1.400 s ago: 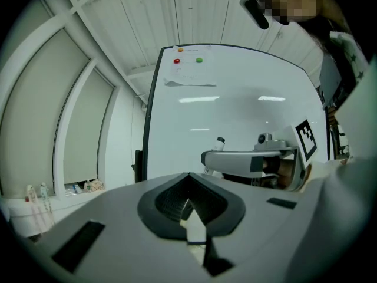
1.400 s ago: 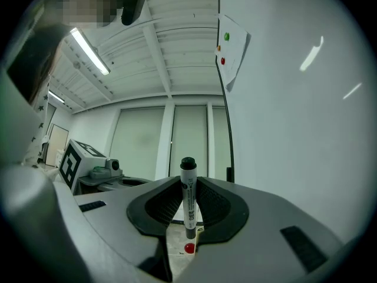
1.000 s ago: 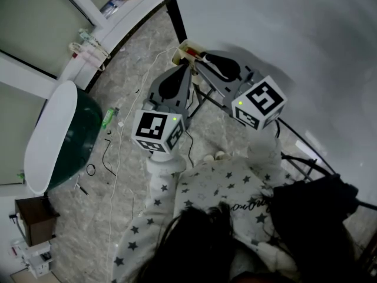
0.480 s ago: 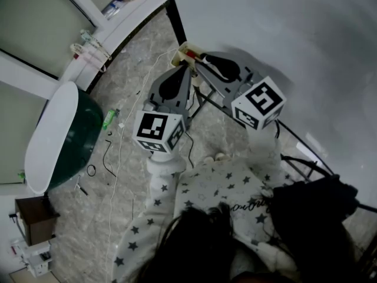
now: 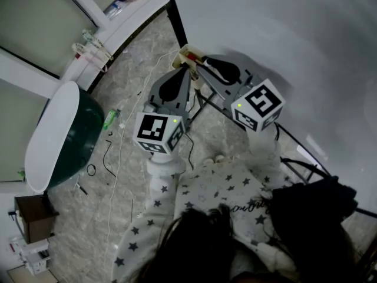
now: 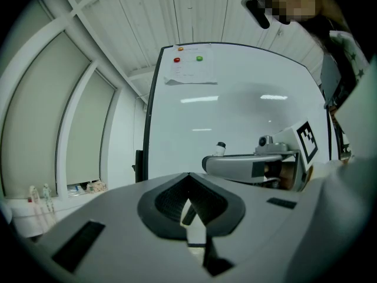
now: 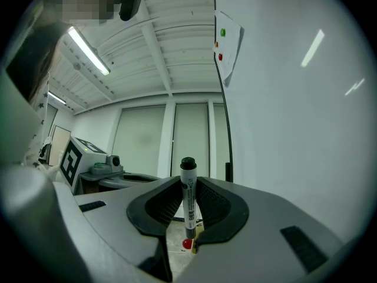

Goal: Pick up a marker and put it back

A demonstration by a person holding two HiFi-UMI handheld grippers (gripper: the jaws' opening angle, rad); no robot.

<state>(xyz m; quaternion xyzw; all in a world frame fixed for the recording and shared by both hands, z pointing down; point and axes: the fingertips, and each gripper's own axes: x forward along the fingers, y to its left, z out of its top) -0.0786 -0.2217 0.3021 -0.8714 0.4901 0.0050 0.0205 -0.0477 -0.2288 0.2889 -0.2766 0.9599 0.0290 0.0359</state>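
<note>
A black-capped marker (image 7: 188, 196) stands upright between the pads of my right gripper (image 7: 188, 184), which is shut on its barrel. Its cap (image 6: 220, 148) also shows above the right gripper (image 6: 253, 164) in the left gripper view. In the head view both grippers point at the whiteboard's lower corner, where the end of the pen tray (image 5: 185, 53) holds something red. My right gripper (image 5: 199, 61) is just right of that tray end. My left gripper (image 5: 187, 71) sits beside it, its jaws together with nothing between them (image 6: 189, 202).
The whiteboard (image 5: 283, 34) fills the right side; a sheet pinned by red and green magnets (image 6: 189, 69) hangs at its top. Its black stand legs (image 5: 203, 102) run below the grippers. Cables, a green bottle (image 5: 109, 118) and a green-and-white tub (image 5: 59, 134) lie on the floor at left.
</note>
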